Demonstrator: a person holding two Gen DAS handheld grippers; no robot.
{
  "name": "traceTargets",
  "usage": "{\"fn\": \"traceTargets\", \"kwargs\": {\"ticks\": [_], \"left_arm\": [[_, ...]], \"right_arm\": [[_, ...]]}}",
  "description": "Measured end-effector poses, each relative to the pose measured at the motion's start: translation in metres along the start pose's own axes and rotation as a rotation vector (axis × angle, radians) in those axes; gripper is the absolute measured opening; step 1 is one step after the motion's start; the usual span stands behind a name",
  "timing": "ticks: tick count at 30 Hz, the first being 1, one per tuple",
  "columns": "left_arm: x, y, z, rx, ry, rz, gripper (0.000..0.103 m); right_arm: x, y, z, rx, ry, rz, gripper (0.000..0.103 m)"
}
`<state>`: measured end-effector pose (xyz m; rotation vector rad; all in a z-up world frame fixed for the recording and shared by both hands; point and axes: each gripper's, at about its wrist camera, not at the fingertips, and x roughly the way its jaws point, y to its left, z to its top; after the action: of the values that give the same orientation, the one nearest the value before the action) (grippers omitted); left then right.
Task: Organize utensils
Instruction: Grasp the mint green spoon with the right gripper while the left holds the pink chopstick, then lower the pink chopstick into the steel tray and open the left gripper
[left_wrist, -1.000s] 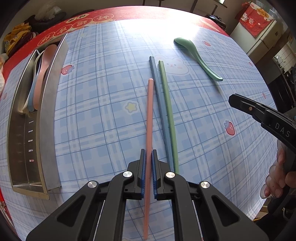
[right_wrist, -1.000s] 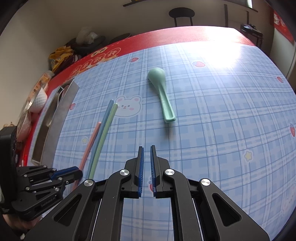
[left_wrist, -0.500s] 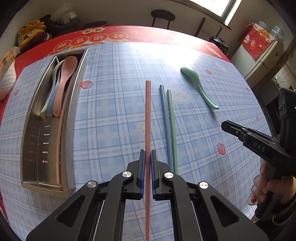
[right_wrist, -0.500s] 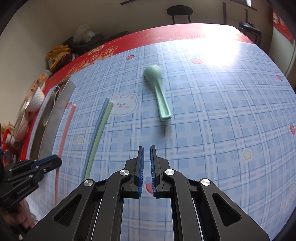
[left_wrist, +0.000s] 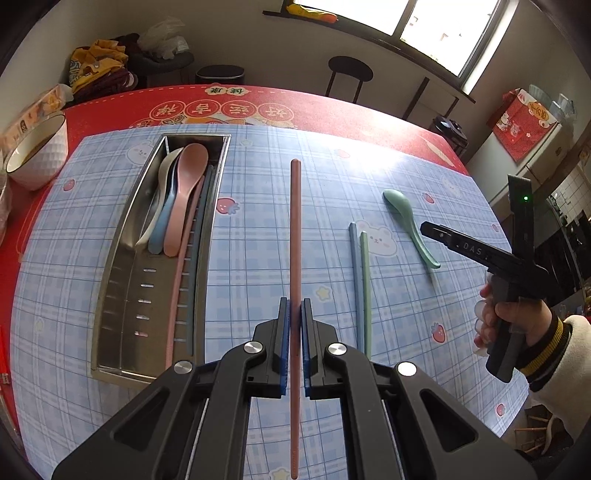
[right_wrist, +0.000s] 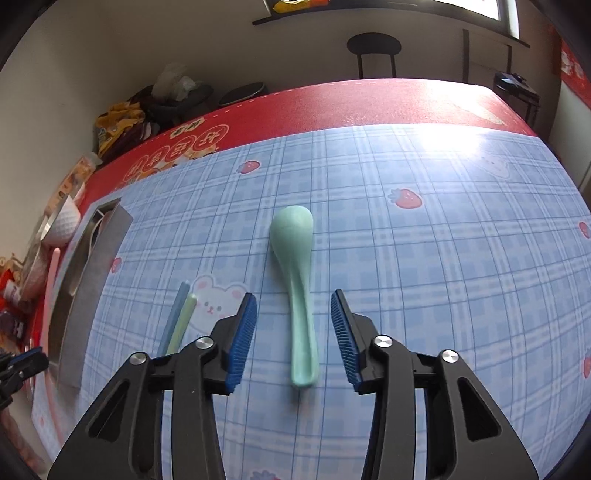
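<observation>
**Directly ahead of the right gripper: the green spoon, handle first**

Now the coming move is judged to turn on how the green spoon (right_wrist: 297, 291) lies to the right gripper (right_wrist: 294, 334). Its long axis is seen running almost straight away from that gripper, bowl at the far end, handle end nearest and lying between the two blue pads. The jaws are opening, and no pad is seen touching the handle, so nothing is gripped yet. The spoon rests flat on the counter (right_wrist: 443, 295), just beside the blue chopstick (right_wrist: 173, 315) and green chopstick (right_wrist: 183, 321) to its left.

The left gripper (left_wrist: 294, 345) is closed on a pink chopstick (left_wrist: 295, 236), held above the counter, with the steel utensil tray (left_wrist: 122, 306) off to its left. The spoon is plainly nearer the right hand (left_wrist: 509, 317).
</observation>
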<state>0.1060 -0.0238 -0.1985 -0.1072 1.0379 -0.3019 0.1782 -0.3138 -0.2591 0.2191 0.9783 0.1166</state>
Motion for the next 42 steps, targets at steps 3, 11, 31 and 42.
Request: {"fn": "traceTargets", "kwargs": {"ticks": [3, 11, 31, 42], "left_arm": [[-0.004, 0.007, 0.001, -0.023, -0.005, 0.000, 0.006], [-0.012, 0.022, 0.003, -0.055, -0.020, 0.007, 0.006], [-0.008, 0.033, 0.004, -0.095, -0.011, -0.013, 0.006], [-0.009, 0.033, 0.000, -0.098, -0.013, -0.021, 0.006]], "right_arm": [[0.014, 0.005, 0.005, -0.027, 0.028, -0.026, 0.042], [0.033, 0.013, 0.007, -0.035, 0.068, -0.064, 0.036], [0.012, 0.039, -0.012, -0.131, 0.099, -0.048, 0.016], [0.008, 0.035, -0.018, -0.157, 0.103, -0.123, 0.016]]}}
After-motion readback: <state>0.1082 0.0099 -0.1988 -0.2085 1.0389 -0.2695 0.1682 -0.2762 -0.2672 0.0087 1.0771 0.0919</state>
